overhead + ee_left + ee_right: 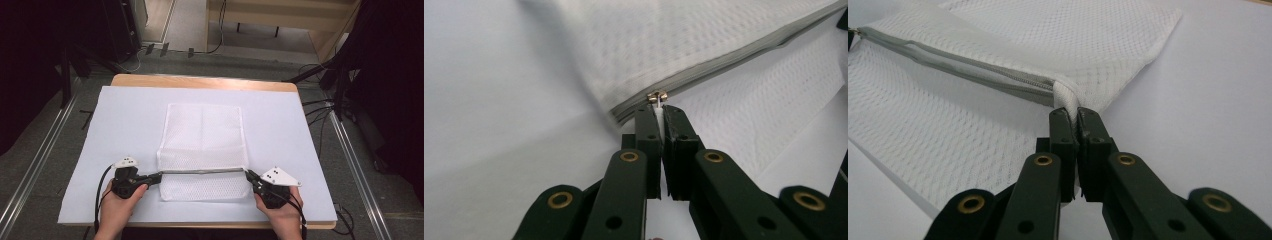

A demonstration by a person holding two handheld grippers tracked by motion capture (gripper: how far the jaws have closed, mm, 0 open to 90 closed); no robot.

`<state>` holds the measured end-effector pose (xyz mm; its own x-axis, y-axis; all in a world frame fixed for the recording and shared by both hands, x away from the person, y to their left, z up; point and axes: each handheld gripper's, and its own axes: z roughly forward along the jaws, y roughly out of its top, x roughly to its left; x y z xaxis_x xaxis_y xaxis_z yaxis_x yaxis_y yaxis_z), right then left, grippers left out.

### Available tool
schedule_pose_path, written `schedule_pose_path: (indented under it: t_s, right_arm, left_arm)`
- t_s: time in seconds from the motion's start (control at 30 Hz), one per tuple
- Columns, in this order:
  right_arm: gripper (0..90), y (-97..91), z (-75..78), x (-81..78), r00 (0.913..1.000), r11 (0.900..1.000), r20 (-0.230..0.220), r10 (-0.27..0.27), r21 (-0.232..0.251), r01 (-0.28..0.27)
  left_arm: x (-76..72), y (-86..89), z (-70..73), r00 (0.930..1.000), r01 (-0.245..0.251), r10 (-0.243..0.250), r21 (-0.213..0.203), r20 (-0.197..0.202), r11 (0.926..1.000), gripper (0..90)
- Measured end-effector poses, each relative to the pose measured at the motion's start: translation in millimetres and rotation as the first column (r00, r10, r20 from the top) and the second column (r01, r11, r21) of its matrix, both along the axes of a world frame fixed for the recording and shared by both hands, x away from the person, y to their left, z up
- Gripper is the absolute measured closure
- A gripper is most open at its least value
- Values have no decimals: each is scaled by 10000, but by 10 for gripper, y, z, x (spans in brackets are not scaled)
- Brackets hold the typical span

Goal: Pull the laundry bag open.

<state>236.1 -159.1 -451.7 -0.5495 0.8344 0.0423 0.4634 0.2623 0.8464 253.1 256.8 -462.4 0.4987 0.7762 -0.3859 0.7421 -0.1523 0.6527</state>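
White sheet (125,130): fingers (647,131) clamping zipper pull (657,97)

Gripper (659,107) clamped on zipper pull (657,97)

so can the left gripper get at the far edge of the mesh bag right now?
Probably not: the left gripper is shut on the zipper pull at the near end of the mesh bag, and would have to let go first.

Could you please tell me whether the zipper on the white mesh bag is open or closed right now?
Closed, as far as shows: the zipper runs as one unbroken grey line across the mesh bag, its slider at the end by the left gripper.
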Motion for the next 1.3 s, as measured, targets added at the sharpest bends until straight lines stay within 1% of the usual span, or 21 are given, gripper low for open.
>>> schedule_pose_path:
  t_s: [0.03,0.13,0.2,0.27,0.3,0.37,0.43,0.47,0.5,0.6,0.63,0.67,0.7,0.73,0.8,0.83,0.9,0.97,1.03,1.23,1.3]
  right_arm:
    - [884,-7,0,1,10000,10000,17,-12,-25,12]
    - [884,-7,-1,-1,10000,10000,-16,37,6,-37]
    - [884,14,-5,-10,9999,9999,-11,114,-47,-114]
    - [884,30,-5,-16,10000,9999,-8,100,-50,-100]
    - [884,29,-4,-16,10000,9999,-9,83,-56,-84]
    - [884,9,-3,-13,10000,9999,-40,68,74,-67]
    - [883,-9,-6,-19,9997,9995,-106,198,229,-196]
    - [883,-9,-6,-19,9997,9995,-106,198,229,-196]
    - [882,-11,-8,-19,9996,9994,-111,253,243,-251]
    - [877,-15,-15,-20,9991,9988,-145,396,293,-392]
    - [828,-26,-19,-17,9987,9980,-263,441,466,-428]
    - [828,-26,-19,-17,9987,9980,-263,441,466,-428]
    - [638,-43,-23,-9,9990,9975,-249,376,603,-360]
    - [638,-43,-23,-9,9990,9975,-249,376,603,-360]
    - [474,-72,-15,-1,9991,9970,-253,332,709,-314]
    - [442,-86,-10,2,9994,9976,-243,246,656,-229]
    - [390,-133,-1,11,9998,9971,-188,107,750,-92]
    - [357,-185,8,22,9999,9964,-127,22,850,-11]
    - [324,-245,17,37,9999,9961,-27,-108,881,110]
    - [248,-447,43,96,9992,9913,-51,-403,1256,407]
    - [233,-475,44,105,9990,9912,-42,-448,1246,450]
  left_arm:
    - [-9,44,-12,10000,-55,54,181,5,9998,873]
    - [-18,102,-30,9998,-96,96,-37,-156,9999,873]
    - [-27,116,-25,9998,-137,137,32,-108,9999,872]
    - [-38,138,-16,9998,-105,107,-158,146,9998,861]
    - [-49,160,-5,9987,-190,200,-216,471,9996,821]
    - [-56,209,14,9938,-541,588,-509,947,9972,601]
    - [-63,253,32,9884,-819,920,-859,1205,9929,438]
    - [-67,257,37,9856,-935,1049,-895,1325,9916,438]
    - [-78,266,48,9781,-1093,1213,-787,1691,9909,417]
    - [-88,266,66,9687,-1353,1460,-662,2008,9886,311]
    - [-89,267,71,9661,-1423,1520,-609,2088,9880,245]
    - [-90,269,77,9632,-1514,1598,-550,2163,9869,245]
    - [-94,273,88,9597,-1592,1690,-613,2244,9853,185]
    - [-97,278,95,9578,-1625,1737,-672,2289,9844,185]
    - [-104,301,117,9511,-1714,1852,-766,2472,9822,139]
    - [-110,312,128,9501,-1685,1799,-660,2549,9835,138]
    - [-115,335,142,9473,-1735,1859,-699,2610,9823,137]
    - [-125,378,150,9441,-1679,1883,-971,2707,9810,136]
    - [-130,404,155,9401,-1742,1955,-996,2792,9797,134]
    - [-117,449,145,9361,-1933,2021,-590,2878,9794,131]
    - [-117,457,142,9344,-1954,2030,-553,2927,9792,127]
